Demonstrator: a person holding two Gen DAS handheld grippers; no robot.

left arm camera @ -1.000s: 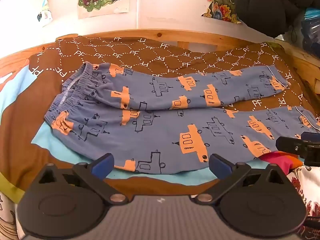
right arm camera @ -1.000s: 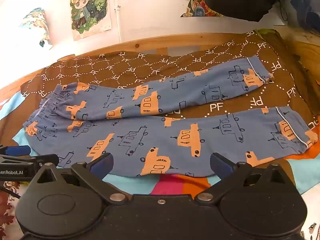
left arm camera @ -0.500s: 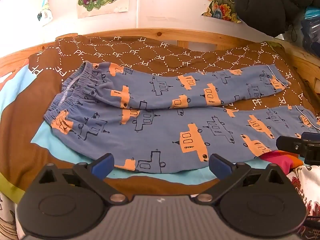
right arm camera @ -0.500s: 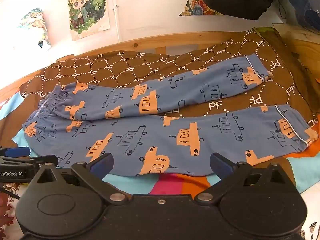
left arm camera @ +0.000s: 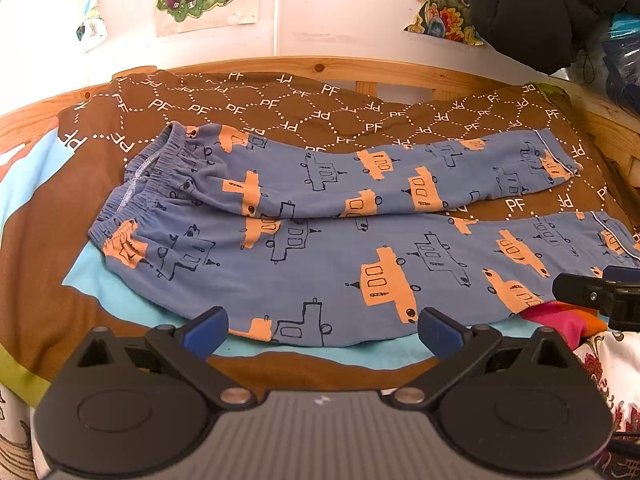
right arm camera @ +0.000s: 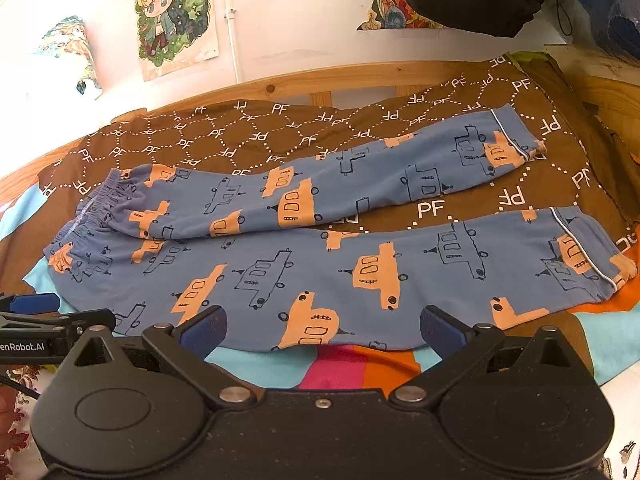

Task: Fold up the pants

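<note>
Blue pants [left arm camera: 320, 240] with orange and outlined car prints lie flat on the bed, waistband at the left, both legs spread to the right with a gap between the cuffs. They also show in the right wrist view [right arm camera: 320, 248]. My left gripper [left arm camera: 322, 330] is open and empty, just in front of the near leg's lower edge. My right gripper [right arm camera: 322, 330] is open and empty, in front of the near leg further right. The right gripper's tip [left arm camera: 592, 296] shows at the right edge of the left wrist view.
A brown quilt [left arm camera: 280, 104] with white PF lettering covers the bed. A wooden bed frame [left arm camera: 360, 70] runs behind it against a white wall with posters [right arm camera: 176, 20]. A black garment [left arm camera: 552, 8] hangs at the upper right. Colourful bedding [right arm camera: 340, 368] lies at the near edge.
Both grippers have shifted only slightly; the view has barely moved. The pants lie as before.
</note>
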